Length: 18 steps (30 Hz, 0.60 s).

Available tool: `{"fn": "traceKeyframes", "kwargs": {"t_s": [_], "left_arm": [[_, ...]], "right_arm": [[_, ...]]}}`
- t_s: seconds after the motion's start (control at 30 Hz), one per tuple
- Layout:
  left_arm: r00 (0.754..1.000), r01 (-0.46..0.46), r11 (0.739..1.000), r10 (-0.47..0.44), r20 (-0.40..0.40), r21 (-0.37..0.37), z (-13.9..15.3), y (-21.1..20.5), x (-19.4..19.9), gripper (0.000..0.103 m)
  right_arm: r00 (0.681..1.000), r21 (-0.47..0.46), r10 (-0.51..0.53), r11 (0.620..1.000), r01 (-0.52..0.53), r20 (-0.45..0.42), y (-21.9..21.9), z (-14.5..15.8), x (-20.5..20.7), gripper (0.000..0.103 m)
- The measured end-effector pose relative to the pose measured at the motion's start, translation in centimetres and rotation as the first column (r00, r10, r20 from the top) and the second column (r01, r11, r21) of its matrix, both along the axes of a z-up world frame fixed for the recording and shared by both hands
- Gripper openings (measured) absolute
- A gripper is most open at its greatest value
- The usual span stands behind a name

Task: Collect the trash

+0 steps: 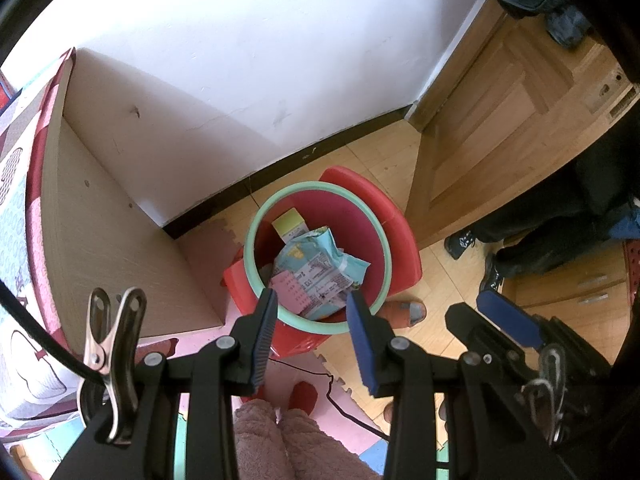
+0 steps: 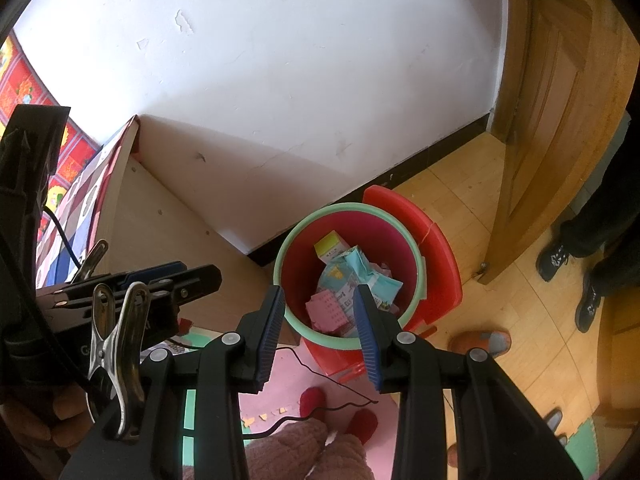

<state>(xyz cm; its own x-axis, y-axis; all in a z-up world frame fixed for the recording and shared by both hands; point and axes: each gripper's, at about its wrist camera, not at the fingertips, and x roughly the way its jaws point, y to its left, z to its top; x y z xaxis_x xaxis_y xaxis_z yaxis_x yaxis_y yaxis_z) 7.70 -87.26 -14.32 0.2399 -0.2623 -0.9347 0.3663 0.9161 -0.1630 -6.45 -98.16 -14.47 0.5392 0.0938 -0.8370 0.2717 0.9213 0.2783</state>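
1. Your trash already lies in the red bin point(image 1: 384, 216) with the green rim, on the floor by the wall: a crumpled pale-blue wrapper point(image 1: 320, 264), a pink paper slip point(image 1: 294, 290) and a small yellow-topped carton point(image 1: 289, 222).
2. Expect all of it to be light; the wrapper is thin and crinkly (likely slippery, and it will fold rather than resist); pinch a raised crease if you must lift it; the slip is flimsy, so take an edge; the carton is stiffer, so grip across its narrow sides.
3. Your left gripper point(image 1: 312, 300) hangs above the bin's near rim, fingers point(image 1: 264, 336) part-open with nothing between them; the wrapper sits below and beyond the tips, apart from them.
4. Your right gripper point(image 2: 320, 300) hovers likewise over the same rim, fingers point(image 2: 270, 332) part-open and empty; the pink slip shows in the gap, well below.
5. Judging by this, the drop looks done; no loose trash is clearly visible on the foam floor mat point(image 1: 280, 376).
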Motion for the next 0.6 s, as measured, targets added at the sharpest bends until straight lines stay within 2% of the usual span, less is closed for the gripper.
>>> {"fn": "traceKeyframes", "kwargs": {"t_s": [0.6], "left_arm": [[1.0, -0.002, 1.0, 0.002, 0.007, 0.002, -0.1, -0.01, -0.58, 0.037]], "right_arm": [[1.0, -0.002, 0.001, 1.0, -0.001, 0.0, 0.09, 0.09, -0.22, 0.037]]}}
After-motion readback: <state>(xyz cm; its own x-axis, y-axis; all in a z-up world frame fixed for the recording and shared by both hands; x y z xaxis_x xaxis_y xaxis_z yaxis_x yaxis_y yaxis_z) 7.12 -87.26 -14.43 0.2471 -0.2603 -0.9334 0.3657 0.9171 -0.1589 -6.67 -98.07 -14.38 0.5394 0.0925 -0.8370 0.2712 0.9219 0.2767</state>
